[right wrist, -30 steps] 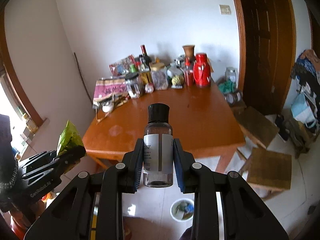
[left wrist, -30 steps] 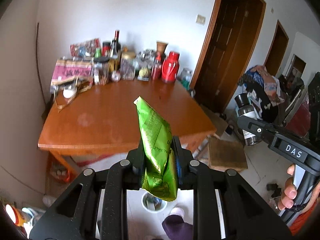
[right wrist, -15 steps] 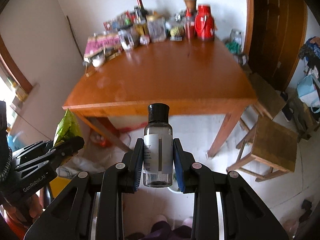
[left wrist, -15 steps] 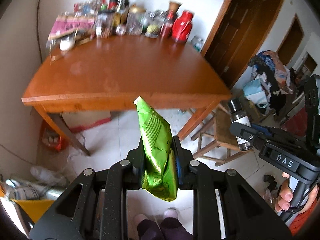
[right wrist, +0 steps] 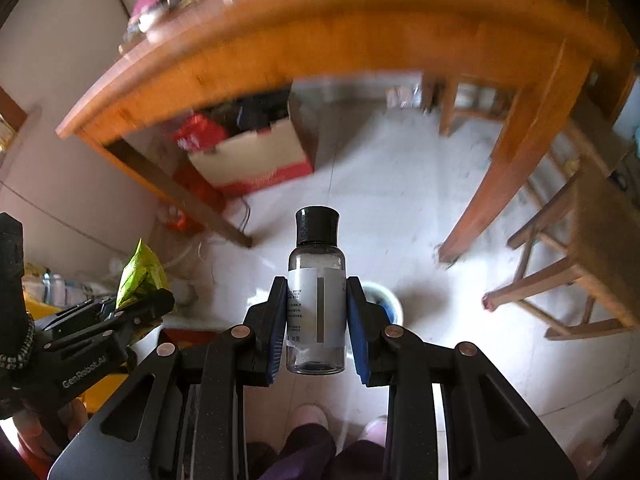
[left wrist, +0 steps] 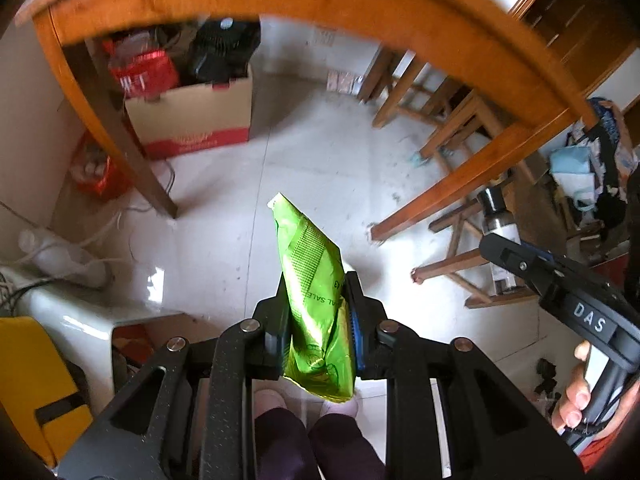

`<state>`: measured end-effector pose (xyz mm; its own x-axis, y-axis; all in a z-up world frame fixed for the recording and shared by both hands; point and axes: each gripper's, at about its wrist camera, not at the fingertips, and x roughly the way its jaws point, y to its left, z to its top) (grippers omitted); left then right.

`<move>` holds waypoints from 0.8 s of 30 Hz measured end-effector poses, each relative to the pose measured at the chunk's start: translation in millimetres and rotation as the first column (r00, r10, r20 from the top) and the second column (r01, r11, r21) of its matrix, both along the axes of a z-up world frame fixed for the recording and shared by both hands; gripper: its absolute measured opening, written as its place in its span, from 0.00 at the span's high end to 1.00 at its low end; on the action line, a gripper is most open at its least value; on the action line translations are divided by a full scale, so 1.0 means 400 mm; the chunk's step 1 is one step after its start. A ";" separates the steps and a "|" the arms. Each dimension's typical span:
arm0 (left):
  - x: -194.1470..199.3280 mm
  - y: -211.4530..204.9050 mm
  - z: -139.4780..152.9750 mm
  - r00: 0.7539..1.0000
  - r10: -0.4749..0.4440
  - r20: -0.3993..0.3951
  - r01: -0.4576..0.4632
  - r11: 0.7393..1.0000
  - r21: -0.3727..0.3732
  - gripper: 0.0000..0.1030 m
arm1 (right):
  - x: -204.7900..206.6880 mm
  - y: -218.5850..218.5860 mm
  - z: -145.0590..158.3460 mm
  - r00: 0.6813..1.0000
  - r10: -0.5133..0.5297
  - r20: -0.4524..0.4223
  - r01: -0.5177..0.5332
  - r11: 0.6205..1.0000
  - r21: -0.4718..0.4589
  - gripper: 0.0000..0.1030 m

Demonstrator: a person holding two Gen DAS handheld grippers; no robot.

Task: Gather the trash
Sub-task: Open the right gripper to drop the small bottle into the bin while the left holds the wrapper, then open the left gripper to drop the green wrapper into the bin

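Observation:
My left gripper (left wrist: pixel 315 292) is shut on a crumpled green snack bag (left wrist: pixel 316 304) that sticks up between its pads. A small clear bottle (right wrist: pixel 317 292) with a black cap and white label stands upright in my right gripper (right wrist: pixel 317 300), which is shut on it. Both point steeply down at the pale tiled floor. A small white bin (right wrist: pixel 383 300) with trash inside sits on the floor just behind the bottle, partly hidden by the right finger. In the left wrist view the right gripper (left wrist: pixel 505 249) shows at the right with the bottle (left wrist: pixel 496 216); in the right wrist view the green bag (right wrist: pixel 140 276) shows at the left.
The orange wooden table (left wrist: pixel 360 4) arches overhead, its legs (right wrist: pixel 496 176) reaching the floor. A cardboard box (left wrist: pixel 196 120) with red bags stands under it. Wooden stools (right wrist: pixel 592 240) are on the right. A white stool (left wrist: pixel 76 312) and something yellow (left wrist: pixel 36 384) lie left. The person's feet (right wrist: pixel 308 420) are at the bottom.
Both grippers have dropped from above the tabletop to below its edge and tilted down toward the floor. The bag and bottle stay gripped. The white bin is now near the right gripper.

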<state>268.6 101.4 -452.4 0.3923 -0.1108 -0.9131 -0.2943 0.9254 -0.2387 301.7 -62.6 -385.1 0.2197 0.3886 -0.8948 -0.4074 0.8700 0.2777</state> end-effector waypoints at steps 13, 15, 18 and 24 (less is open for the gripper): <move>0.073 -0.124 -0.201 0.991 -0.068 -0.114 0.060 0.996 -0.066 0.78 | 0.061 -0.048 -0.124 0.993 -0.053 -0.102 0.047 0.997 -0.059 0.56; 0.095 -0.153 -0.220 0.988 -0.100 -0.121 0.091 0.993 -0.080 0.78 | 0.066 -0.069 -0.124 0.993 -0.069 -0.098 0.061 0.995 -0.081 0.56; 0.125 -0.195 -0.244 0.982 -0.139 -0.127 0.129 0.988 -0.086 0.77 | 0.078 -0.101 -0.126 0.993 -0.081 -0.082 0.071 0.990 -0.126 0.56; 0.195 -0.223 -0.327 0.972 -0.143 -0.186 0.128 0.988 -0.088 0.38 | 0.093 -0.167 -0.105 0.989 -0.131 -0.074 0.121 0.985 -0.122 0.56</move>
